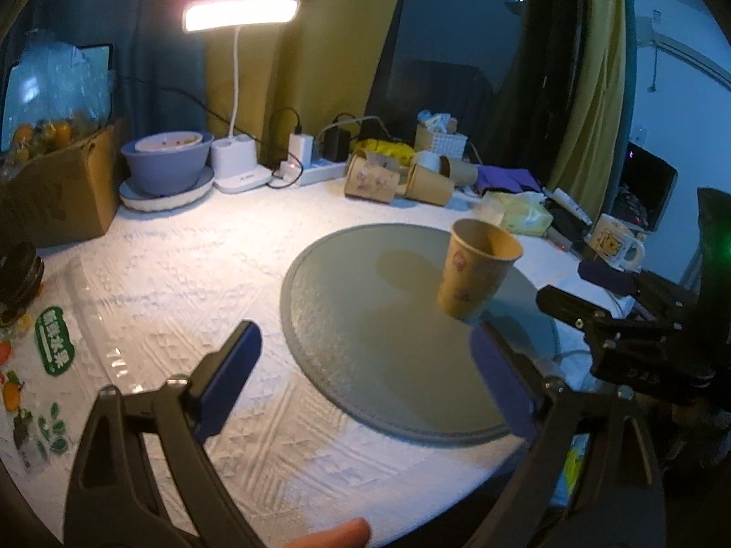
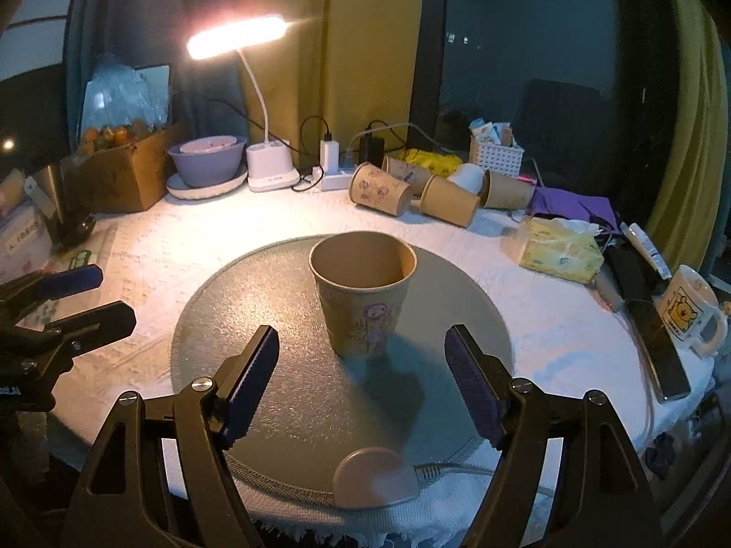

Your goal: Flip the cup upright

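A tan paper cup (image 2: 363, 294) with purple drawings stands upright, mouth up, on a round grey glass mat (image 2: 274, 319). My right gripper (image 2: 363, 360) is open and empty, its blue pads just short of the cup's base on either side. In the left wrist view the cup (image 1: 479, 269) stands at the mat's (image 1: 388, 319) right part. My left gripper (image 1: 365, 360) is open and empty over the mat's left edge, left of the cup. It also shows at the left of the right wrist view (image 2: 87, 297). The right gripper shows at the right of the left wrist view (image 1: 575, 315).
Several paper cups (image 2: 411, 192) lie on their sides at the back. A lit desk lamp (image 2: 269, 169), purple bowl (image 2: 205, 164), cardboard box (image 2: 128, 173), power strip (image 2: 333, 178), tissue pack (image 2: 562, 246), phone (image 2: 658, 347) and bear mug (image 2: 690, 310) ring the white tablecloth. A pink disc (image 2: 374, 475) lies at the front.
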A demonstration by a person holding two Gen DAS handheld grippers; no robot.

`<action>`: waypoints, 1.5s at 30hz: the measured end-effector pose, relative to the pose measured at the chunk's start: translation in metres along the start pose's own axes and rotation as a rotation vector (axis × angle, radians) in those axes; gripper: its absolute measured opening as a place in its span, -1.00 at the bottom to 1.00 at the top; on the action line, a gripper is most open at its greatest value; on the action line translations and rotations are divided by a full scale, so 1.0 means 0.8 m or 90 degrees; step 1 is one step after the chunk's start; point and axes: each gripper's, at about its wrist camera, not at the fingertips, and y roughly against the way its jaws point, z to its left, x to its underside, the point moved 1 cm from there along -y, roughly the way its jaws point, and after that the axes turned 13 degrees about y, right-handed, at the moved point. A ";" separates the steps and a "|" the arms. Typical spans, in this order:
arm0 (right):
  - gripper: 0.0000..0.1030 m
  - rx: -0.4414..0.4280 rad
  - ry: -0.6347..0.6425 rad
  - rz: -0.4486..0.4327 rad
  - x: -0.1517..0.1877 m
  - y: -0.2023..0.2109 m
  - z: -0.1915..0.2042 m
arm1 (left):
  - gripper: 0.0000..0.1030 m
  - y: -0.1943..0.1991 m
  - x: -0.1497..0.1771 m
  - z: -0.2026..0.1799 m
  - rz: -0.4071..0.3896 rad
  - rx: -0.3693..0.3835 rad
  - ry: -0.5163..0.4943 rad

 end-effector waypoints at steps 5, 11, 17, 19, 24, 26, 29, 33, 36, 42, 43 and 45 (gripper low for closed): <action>0.52 0.011 -0.004 -0.020 -0.003 0.025 -0.003 | 0.82 0.018 -0.002 -0.013 -0.029 0.009 -0.020; 0.52 0.018 -0.006 -0.042 -0.006 0.050 -0.005 | 0.82 0.040 -0.008 -0.032 -0.063 0.022 -0.050; 0.52 0.031 -0.004 -0.068 -0.013 0.078 -0.005 | 0.82 0.059 -0.014 -0.048 -0.087 0.039 -0.070; 0.52 0.034 -0.004 -0.076 -0.016 0.087 -0.006 | 0.82 0.066 -0.015 -0.052 -0.096 0.043 -0.075; 0.52 0.033 0.004 -0.085 -0.020 0.107 -0.005 | 0.82 0.082 -0.018 -0.062 -0.115 0.055 -0.085; 0.52 0.033 0.005 -0.091 -0.022 0.113 -0.005 | 0.82 0.089 -0.020 -0.064 -0.123 0.059 -0.087; 0.52 0.033 0.007 -0.098 -0.026 0.123 -0.005 | 0.83 0.096 -0.024 -0.067 -0.133 0.064 -0.090; 0.52 0.038 0.007 -0.112 -0.031 0.139 -0.006 | 0.83 0.107 -0.029 -0.072 -0.147 0.072 -0.096; 0.52 0.042 0.007 -0.120 -0.034 0.150 -0.007 | 0.83 0.116 -0.033 -0.077 -0.160 0.079 -0.103; 0.52 0.049 0.009 -0.134 -0.040 0.168 -0.009 | 0.83 0.134 -0.039 -0.086 -0.185 0.086 -0.112; 0.52 0.051 0.010 -0.137 -0.041 0.170 -0.009 | 0.83 0.136 -0.040 -0.087 -0.188 0.087 -0.113; 0.52 0.054 0.011 -0.144 -0.043 0.176 -0.009 | 0.83 0.141 -0.042 -0.089 -0.194 0.089 -0.114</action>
